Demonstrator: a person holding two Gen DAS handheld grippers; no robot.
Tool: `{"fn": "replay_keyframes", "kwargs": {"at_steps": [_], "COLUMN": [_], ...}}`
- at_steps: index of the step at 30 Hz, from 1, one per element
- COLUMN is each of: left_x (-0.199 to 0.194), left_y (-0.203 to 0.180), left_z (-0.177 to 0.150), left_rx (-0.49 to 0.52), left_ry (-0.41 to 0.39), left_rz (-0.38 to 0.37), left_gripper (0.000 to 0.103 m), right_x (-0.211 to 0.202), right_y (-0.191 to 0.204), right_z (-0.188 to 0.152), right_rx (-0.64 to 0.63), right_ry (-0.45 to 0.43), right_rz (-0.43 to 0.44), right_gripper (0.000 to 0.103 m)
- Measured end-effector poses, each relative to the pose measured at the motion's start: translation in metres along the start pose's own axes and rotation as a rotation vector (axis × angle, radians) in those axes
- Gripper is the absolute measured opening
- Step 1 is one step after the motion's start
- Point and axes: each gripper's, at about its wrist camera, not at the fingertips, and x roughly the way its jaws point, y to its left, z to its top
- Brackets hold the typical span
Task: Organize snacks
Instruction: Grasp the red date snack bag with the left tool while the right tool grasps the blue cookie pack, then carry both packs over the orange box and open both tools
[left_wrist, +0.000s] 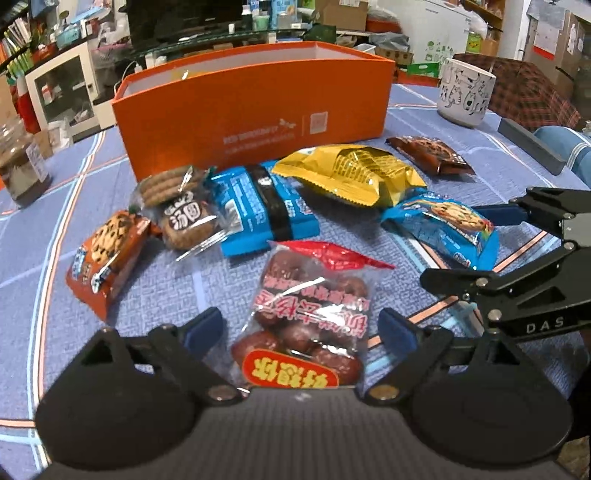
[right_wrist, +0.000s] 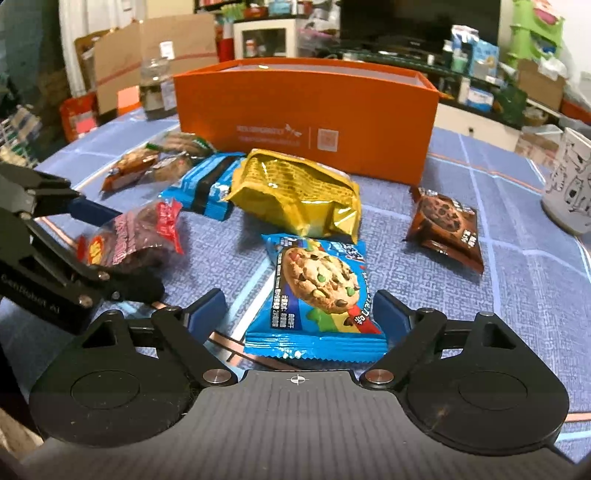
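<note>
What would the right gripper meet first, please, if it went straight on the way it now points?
Most likely the blue cookie packet, which already lies between the open right gripper's fingers. Beyond it lies the yellow bag, though depth is hard to judge.

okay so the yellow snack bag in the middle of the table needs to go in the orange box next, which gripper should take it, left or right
Probably right. The yellow bag lies just beyond the cookie packet that sits between the open right gripper. The left gripper, also open, straddles the red date bag, farther from the orange box.
</note>
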Motion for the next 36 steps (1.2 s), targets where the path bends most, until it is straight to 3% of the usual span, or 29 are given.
{"fn": "replay_keyframes", "kwargs": {"at_steps": [2, 3, 4, 5, 6, 9, 13, 17, 20, 24, 29, 36], "left_x": [0.0, 0.0, -0.001, -0.004, -0.005, -0.009, -0.029, -0.056, -0.069, -0.072, -0.039, 0.04], "left_y": [0.0, -0.001, -0.001, -0.001, -0.002, -0.004, -0.001, 0.003, 0.014, 0.033, 0.064, 0.085], "left_z": [-0.001, -0.002, -0.003, -0.004, -0.004, 0.0, -0.005, 0.005, 0.035, 0.094, 0.173, 0.222], "left_rx": [0.001, -0.001, -0.004, 0.0, 0.004, -0.004, -0.098, -0.136, -0.163, -0.145, -0.18, -0.168], "left_ry": [-0.012, -0.02, -0.033, -0.054, -0.061, -0.031, 0.005, -0.026, -0.08, -0.182, -0.235, -0.21], "left_rz": [-0.001, 0.0, -0.01, -0.026, -0.027, -0.028, -0.106, -0.125, -0.126, -0.073, -0.049, -0.004], "left_gripper": [0.091, 0.088, 0.082, 0.066, 0.059, 0.056, 0.056, 0.056, 0.056, 0.056, 0.056, 0.056], "right_x": [0.001, 0.001, 0.0, 0.0, -0.001, -0.009, -0.038, -0.065, -0.079, -0.083, -0.042, 0.06], "right_y": [0.001, 0.001, 0.002, 0.002, 0.003, 0.007, 0.007, -0.001, -0.013, -0.028, -0.055, -0.076], "right_z": [0.002, 0.002, 0.004, 0.005, 0.007, 0.003, -0.011, -0.013, 0.006, 0.061, 0.141, 0.197], "right_rx": [0.007, 0.006, 0.003, 0.006, 0.01, 0.035, 0.128, 0.215, 0.261, 0.182, 0.096, 0.095], "right_ry": [0.002, -0.002, -0.011, -0.014, -0.006, 0.013, 0.026, -0.019, -0.099, -0.236, -0.312, -0.211], "right_rz": [-0.007, -0.008, -0.009, -0.005, -0.007, -0.011, 0.031, 0.05, 0.083, 0.053, 0.005, 0.018], "right_gripper": [0.077, 0.067, 0.044, 0.036, 0.033, 0.032, 0.032, 0.032, 0.032, 0.032, 0.032, 0.032]}}
